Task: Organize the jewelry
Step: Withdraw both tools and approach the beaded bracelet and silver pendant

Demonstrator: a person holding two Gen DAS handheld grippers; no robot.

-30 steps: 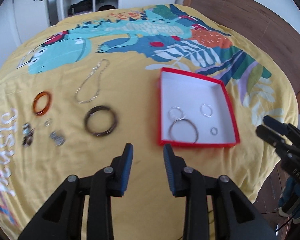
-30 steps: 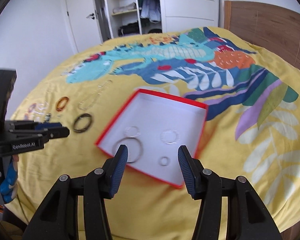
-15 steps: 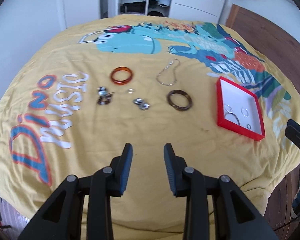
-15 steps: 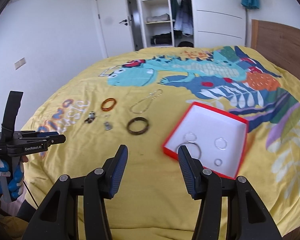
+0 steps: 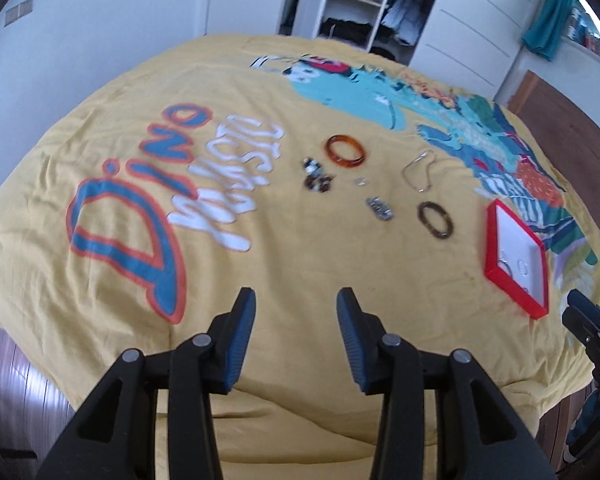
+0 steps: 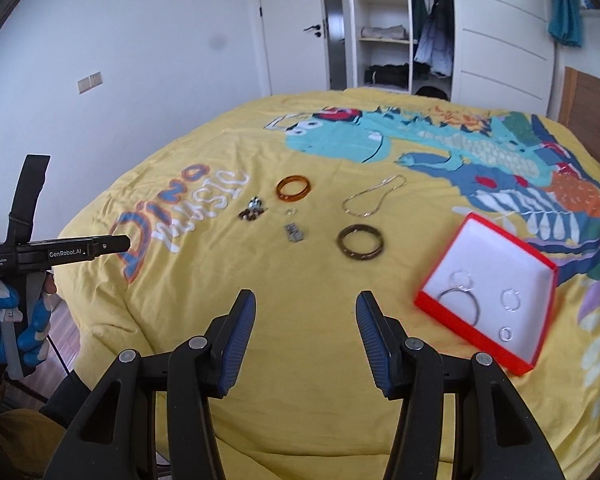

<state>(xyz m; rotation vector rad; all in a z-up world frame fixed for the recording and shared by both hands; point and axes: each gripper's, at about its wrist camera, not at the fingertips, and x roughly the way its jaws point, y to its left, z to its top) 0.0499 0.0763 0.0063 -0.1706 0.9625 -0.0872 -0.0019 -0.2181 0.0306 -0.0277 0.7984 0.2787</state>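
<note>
A yellow bedspread (image 6: 300,300) with a dinosaur print covers the bed, and the jewelry lies spread across its middle. The left claw (image 5: 296,316) hovers over the near edge of the bed with its jaws opening and nothing between them. The right claw (image 6: 306,314) hangs over the near edge too, its jaws parted about halfway and empty. In the right wrist view the left claw shows side-on at the far left, held by a hand (image 6: 18,320) in a blue and white glove. A red box (image 6: 488,292) with a white inside sits on the right of the bed, near the right claw; in it lie a big silver hoop (image 6: 458,306) and three smaller rings, all loose on the box floor. Left of the box, on the bedspread, lies a dark bangle (image 6: 359,242), and beyond it a thin chain (image 6: 372,196) in a loop. Further left sits an amber bangle (image 6: 293,188). Between the bangles are small pieces: a silver cluster (image 6: 294,233), a tiny ring (image 6: 291,211) and a dark beaded clump (image 6: 254,208), too blurred to tell more. An open wardrobe (image 6: 384,28) stands beyond the bed.
</note>
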